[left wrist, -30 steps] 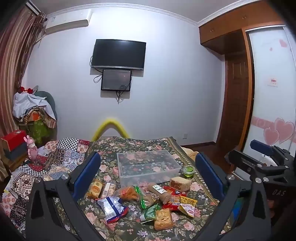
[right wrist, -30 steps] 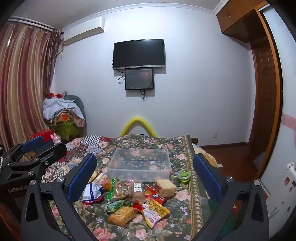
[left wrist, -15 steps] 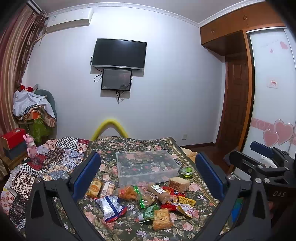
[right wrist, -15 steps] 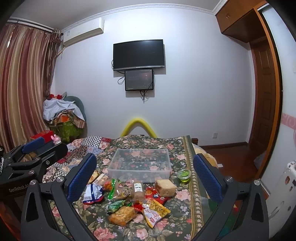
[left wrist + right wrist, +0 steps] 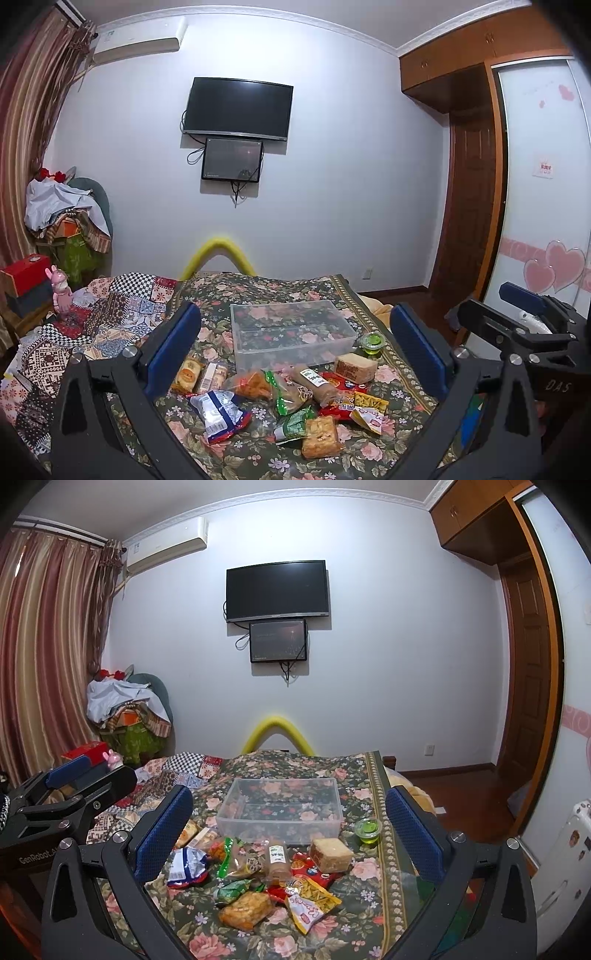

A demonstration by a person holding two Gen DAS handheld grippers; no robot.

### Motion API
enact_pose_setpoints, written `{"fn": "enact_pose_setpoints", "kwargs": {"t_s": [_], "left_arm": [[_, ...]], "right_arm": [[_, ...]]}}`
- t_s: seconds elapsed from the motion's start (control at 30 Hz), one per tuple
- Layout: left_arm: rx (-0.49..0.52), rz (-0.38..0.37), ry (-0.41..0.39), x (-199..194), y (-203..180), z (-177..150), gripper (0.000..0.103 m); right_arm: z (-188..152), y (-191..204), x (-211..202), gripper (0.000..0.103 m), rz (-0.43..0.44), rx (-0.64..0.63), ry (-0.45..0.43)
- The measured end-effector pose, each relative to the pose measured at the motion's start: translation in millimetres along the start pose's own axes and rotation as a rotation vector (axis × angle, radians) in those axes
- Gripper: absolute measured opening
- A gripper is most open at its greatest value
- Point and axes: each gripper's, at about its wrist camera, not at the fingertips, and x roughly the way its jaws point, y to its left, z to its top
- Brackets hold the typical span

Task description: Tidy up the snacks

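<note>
Several snack packets lie in a loose heap on the floral cloth: a blue-white bag (image 5: 218,410) (image 5: 184,867), an orange biscuit pack (image 5: 320,437) (image 5: 245,910), a brown cake block (image 5: 355,368) (image 5: 330,854) and a green jelly cup (image 5: 373,341) (image 5: 367,829). Behind them stands a clear plastic box (image 5: 291,334) (image 5: 280,812), holding nothing. My left gripper (image 5: 295,345) hovers open above the heap, fingers wide apart. My right gripper (image 5: 288,825) is open too, held beside it at similar height. Neither touches anything.
The floral-covered table (image 5: 376,882) ends at a patterned border on the right, with wooden floor beyond. A patchwork quilt (image 5: 92,325) lies to the left. A yellow foam arch (image 5: 218,253) rises behind the table. Clutter and a red box (image 5: 24,273) stand far left.
Both views have shifted only slightly; the grippers stay open and the snacks and box have not moved.
</note>
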Motion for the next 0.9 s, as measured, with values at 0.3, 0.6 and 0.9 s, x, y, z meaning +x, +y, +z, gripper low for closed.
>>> {"fn": "enact_pose_setpoints", "kwargs": {"t_s": [0.3,0.6,0.9], "left_arm": [[0.001,0.002,-0.002,0.1,-1.9,-1.0,0.103],[-0.002,-0.001,-0.002,0.0,-2.5,0.1,0.103],[0.002,-0.003,0.0,0.7,-3.2,0.2,0.103]], "right_arm": [[0.4,0.7,-2.0,0.103,0.003,0.003,-0.001],[1.0,0.5,-2.2,0.103,0.004,0.006,-0.001],[0.7,0.1,-2.1,0.103,0.004,0.006,0.001]]}}
